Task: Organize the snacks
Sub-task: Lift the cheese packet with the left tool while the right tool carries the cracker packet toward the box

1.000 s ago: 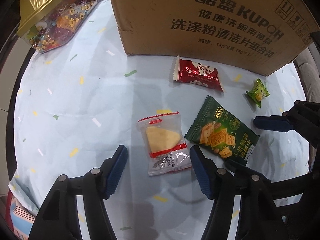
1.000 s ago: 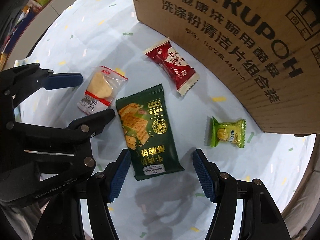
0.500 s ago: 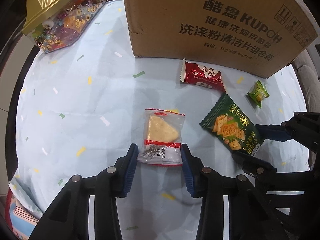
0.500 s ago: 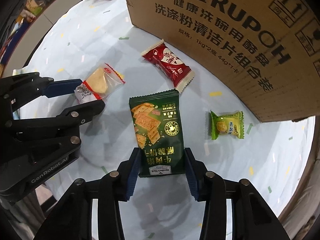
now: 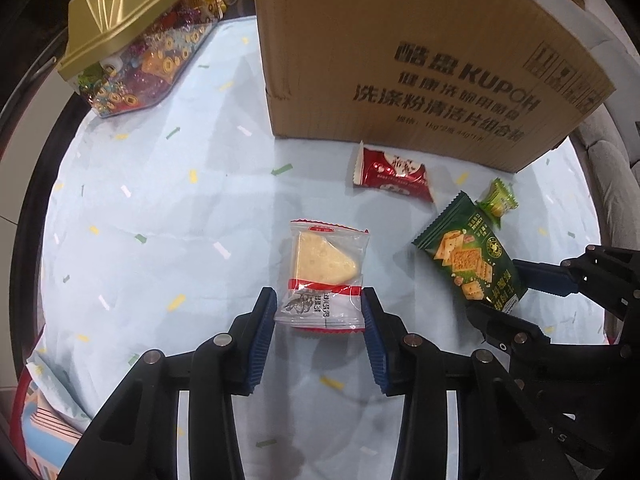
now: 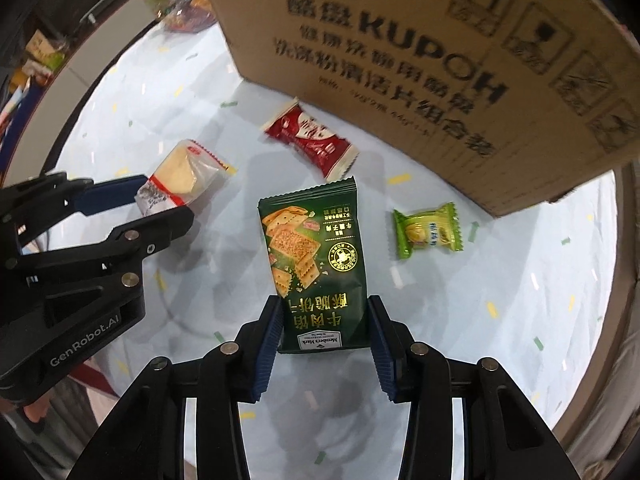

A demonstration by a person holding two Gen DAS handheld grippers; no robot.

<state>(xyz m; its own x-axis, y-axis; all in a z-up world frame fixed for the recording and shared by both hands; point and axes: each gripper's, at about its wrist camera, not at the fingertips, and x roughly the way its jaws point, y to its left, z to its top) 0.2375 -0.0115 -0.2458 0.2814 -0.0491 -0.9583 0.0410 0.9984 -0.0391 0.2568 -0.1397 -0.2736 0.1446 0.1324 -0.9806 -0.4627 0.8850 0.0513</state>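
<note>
My left gripper (image 5: pixel 319 316) is clamped on the near end of the clear cheese-biscuit packet (image 5: pixel 326 276), low in the middle of the left wrist frame; both blue pads touch its edges. My right gripper (image 6: pixel 325 322) grips the lower end of the dark green cracker packet (image 6: pixel 316 258) in the same way, at the bottom centre of the right wrist frame. This packet seems lifted a little from the cloth, but I cannot tell for sure.

Beyond them, the red packet (image 5: pixel 390 172) lies just in front of the cardboard box (image 5: pixel 420 64), and the small light-green candy (image 6: pixel 426 230) lies at the right, near the box corner. Both are loose on the pale blue tablecloth (image 5: pixel 160 200).

I judge the task is at its start: two snacks are gripped, none is put away yet, and two are left to collect.

I count four snacks, one box, and one gold-lidded candy jar (image 5: pixel 132 28) in the upper left.
</note>
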